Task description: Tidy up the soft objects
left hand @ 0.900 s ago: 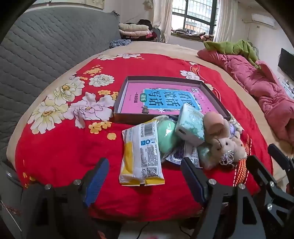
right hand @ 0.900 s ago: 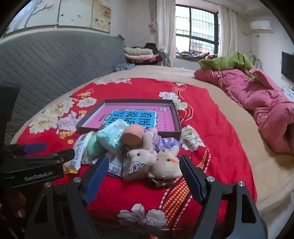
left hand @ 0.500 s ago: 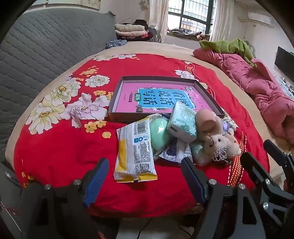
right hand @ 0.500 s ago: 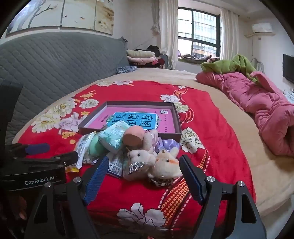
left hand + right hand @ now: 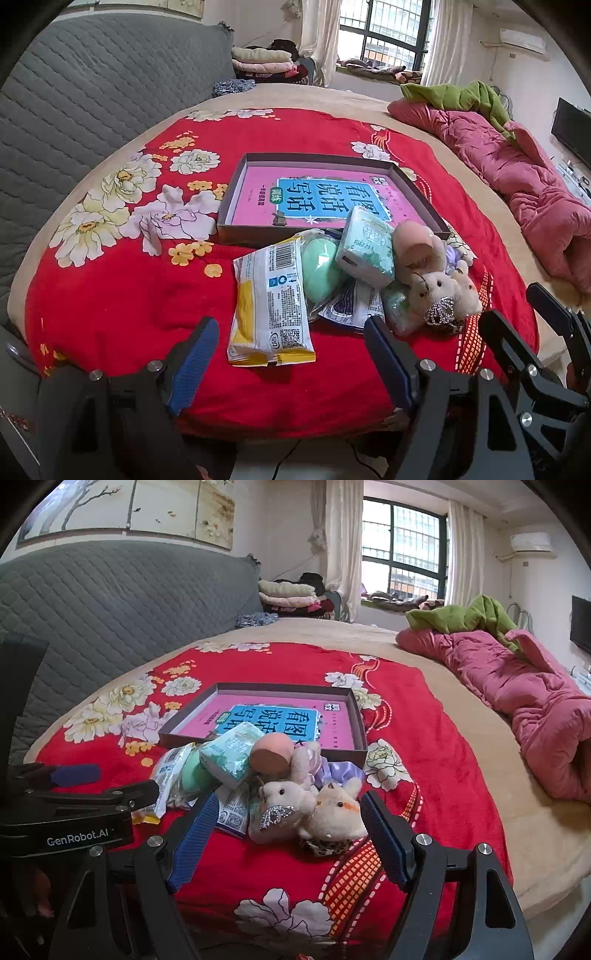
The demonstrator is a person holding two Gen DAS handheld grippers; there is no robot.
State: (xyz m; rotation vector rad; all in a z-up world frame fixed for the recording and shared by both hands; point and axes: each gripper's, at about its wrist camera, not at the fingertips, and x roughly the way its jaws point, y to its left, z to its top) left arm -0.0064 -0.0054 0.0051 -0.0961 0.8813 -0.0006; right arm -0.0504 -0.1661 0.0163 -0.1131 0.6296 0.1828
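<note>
A pile of soft things lies on the red flowered blanket (image 5: 122, 295) in front of a shallow brown box (image 5: 236, 236) with a pink bottom: a yellow-white packet (image 5: 271, 306), a green pouch (image 5: 321, 267), a tissue pack (image 5: 365, 245), a pink plush ball (image 5: 415, 243) and small beige plush toys (image 5: 439, 291). My left gripper (image 5: 291, 332) is open and empty, just short of the yellow-white packet. My right gripper (image 5: 286, 808) is open and empty, its fingers on either side of the beige plush toys (image 5: 314, 808) from the near side.
A crumpled pink quilt (image 5: 524, 686) with a green cloth (image 5: 465, 616) lies on the right of the bed. A grey padded headboard (image 5: 110, 602) runs along the left. Folded clothes (image 5: 288, 596) are stacked at the far end.
Both grippers have pulled back and tilted a little; the pile sits slightly farther and more to the left in the left wrist view. Nothing was taken hold of.
</note>
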